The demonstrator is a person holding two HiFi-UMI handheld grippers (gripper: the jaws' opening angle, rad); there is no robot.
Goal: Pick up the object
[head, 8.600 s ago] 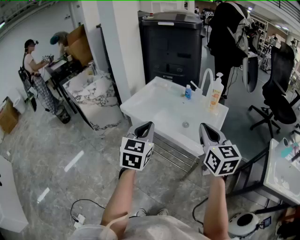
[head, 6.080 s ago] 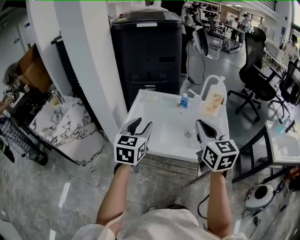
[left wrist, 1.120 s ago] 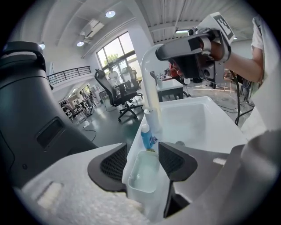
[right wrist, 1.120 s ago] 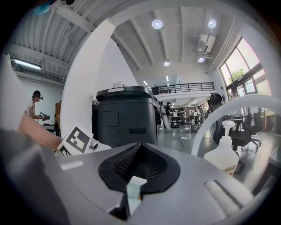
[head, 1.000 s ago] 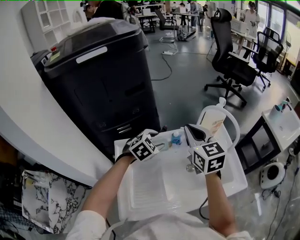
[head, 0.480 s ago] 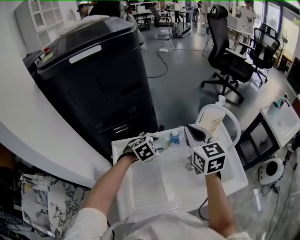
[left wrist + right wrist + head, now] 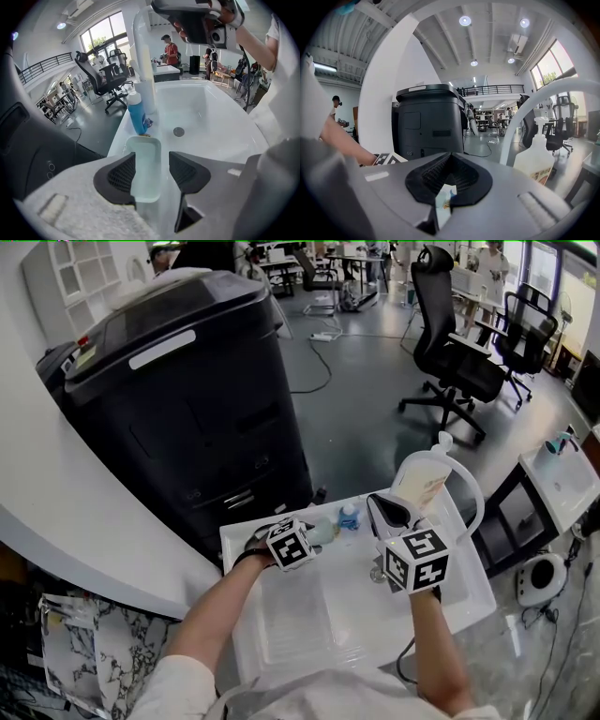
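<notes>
L gripper (image 7: pixel 152 174) has dropped in over the last sec. In the head view its marker cube now sits lower and nearer the back edge of the white sink counter (image 7: pixel 291 620), and the pale rectangular dish (image 7: pixel 143 157) now shows just past its tips, at approx 2 o'clock from the cube. The L gripper view shows where that leaves it: jaws apart and straddling the dish. The L pad looks to be at or over the dish's long edge, and there's a clear gap on the R side, so it's not clamped yet. The dish lies flat on the counter rim, w/ the blue bottle (image 7: pixel 137 112) right at its far end at 12 o'clock and the drain (image 7: pixel 178 131) at approx 1 o'clock. R gripper (image 7: pixel 449 178) has barely shifted. It hangs at 3 o'clock from the L one, above the basin, jaws together on nothing, w/ the pump bottle (image 7: pixel 536 157) and white faucet arch (image 7: pixel 520 122) off to its 3 o'clock. So the approach looks done and the pick is down to closing. Likely risks are the pads slipping on the smooth, thin walls and the far end nudging the blue bottle on lift.
</notes>
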